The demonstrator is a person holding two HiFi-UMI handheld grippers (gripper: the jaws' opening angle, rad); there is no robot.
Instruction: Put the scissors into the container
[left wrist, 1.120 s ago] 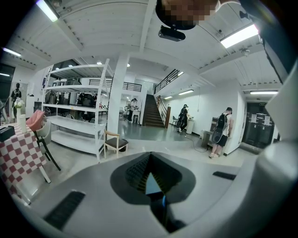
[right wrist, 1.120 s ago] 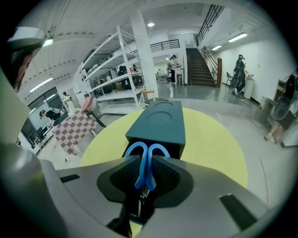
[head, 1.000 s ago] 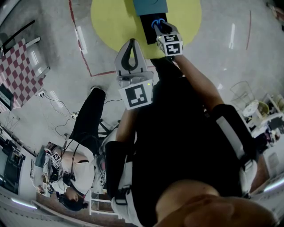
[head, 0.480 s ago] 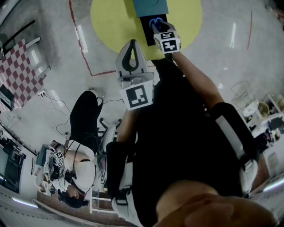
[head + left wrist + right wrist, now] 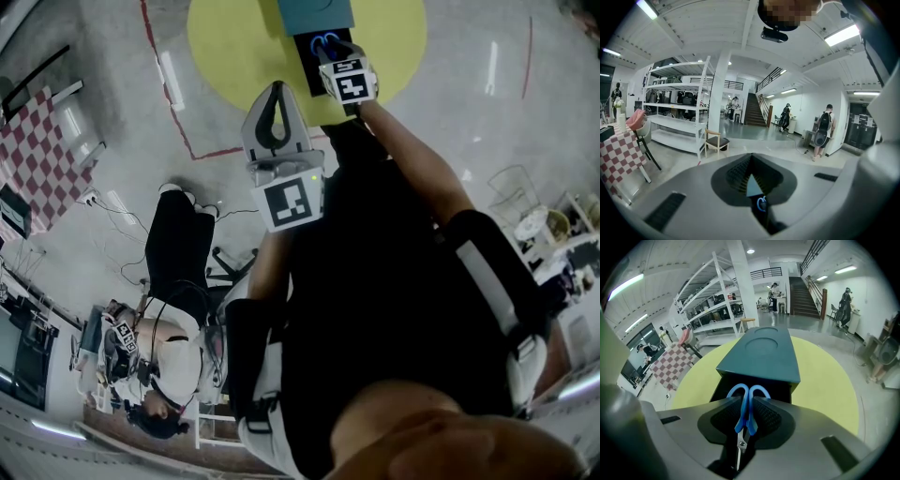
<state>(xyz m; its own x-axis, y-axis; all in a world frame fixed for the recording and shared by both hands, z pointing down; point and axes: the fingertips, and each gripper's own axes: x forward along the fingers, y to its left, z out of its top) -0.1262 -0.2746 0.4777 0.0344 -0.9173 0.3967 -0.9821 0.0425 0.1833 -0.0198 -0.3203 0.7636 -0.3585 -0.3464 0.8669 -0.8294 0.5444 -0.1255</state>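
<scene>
Blue-handled scissors (image 5: 746, 409) are pinched between the pads of my right gripper (image 5: 746, 401), handles forward and blades pointing back toward the camera. Their handle loops (image 5: 325, 41) hang at the dark open front (image 5: 780, 393) of a teal box-shaped container (image 5: 764, 355), which stands on a round yellow surface (image 5: 234, 47). In the head view the right gripper (image 5: 331, 52) is at the top, over that dark opening (image 5: 310, 64). My left gripper (image 5: 275, 92) is held nearer the body, shut with nothing in it; from its own view (image 5: 750, 161) the room lies beyond.
Another person (image 5: 159, 347) sits at lower left with legs stretched out. A checkered table (image 5: 37, 150) stands at the left, white shelving (image 5: 675, 108) and a chair (image 5: 716, 140) behind. A red line (image 5: 173, 122) crosses the floor; wire stands (image 5: 511, 192) are at the right.
My right gripper has carried the scissors slightly farther toward the container's dark opening. The seated person's legs have shifted left. The left gripper has stayed put.
</scene>
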